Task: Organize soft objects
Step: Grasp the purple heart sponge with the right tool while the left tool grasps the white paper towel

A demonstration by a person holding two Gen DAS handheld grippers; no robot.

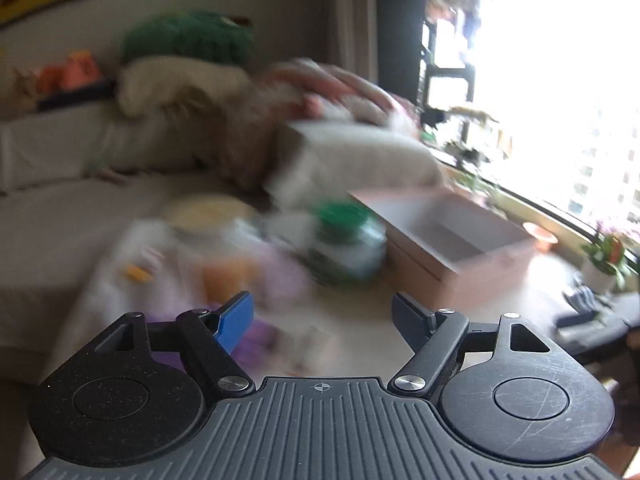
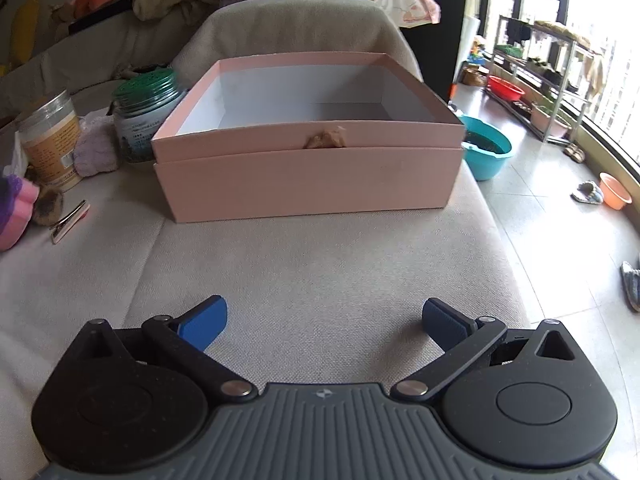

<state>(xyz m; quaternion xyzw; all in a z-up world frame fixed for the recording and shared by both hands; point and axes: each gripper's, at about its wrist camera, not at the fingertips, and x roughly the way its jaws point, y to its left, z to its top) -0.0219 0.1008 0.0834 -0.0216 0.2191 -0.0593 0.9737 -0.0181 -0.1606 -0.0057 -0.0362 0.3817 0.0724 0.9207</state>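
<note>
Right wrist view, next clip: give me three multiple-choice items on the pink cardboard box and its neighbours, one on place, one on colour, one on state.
1. Where does the green-lidded jar stand relative to the pink cardboard box?
A. At its left side
B. Inside it
C. On the floor to its right

2. What colour is the plastic basin on the floor just beyond the box's right end?
A. Yellow
B. Teal
C. Black

3. What is the state of the box and the right gripper?
A. Box lidded, gripper shut on a toy
B. Box open and showing nothing inside, gripper open and holding nothing
C. Box tipped over, gripper shut

Answers:
1 A, the jar sits by the box's left wall.
2 B, the basin is teal.
3 B, the white interior is bare where visible and the blue finger pads are spread apart over the sofa cushion.
</note>
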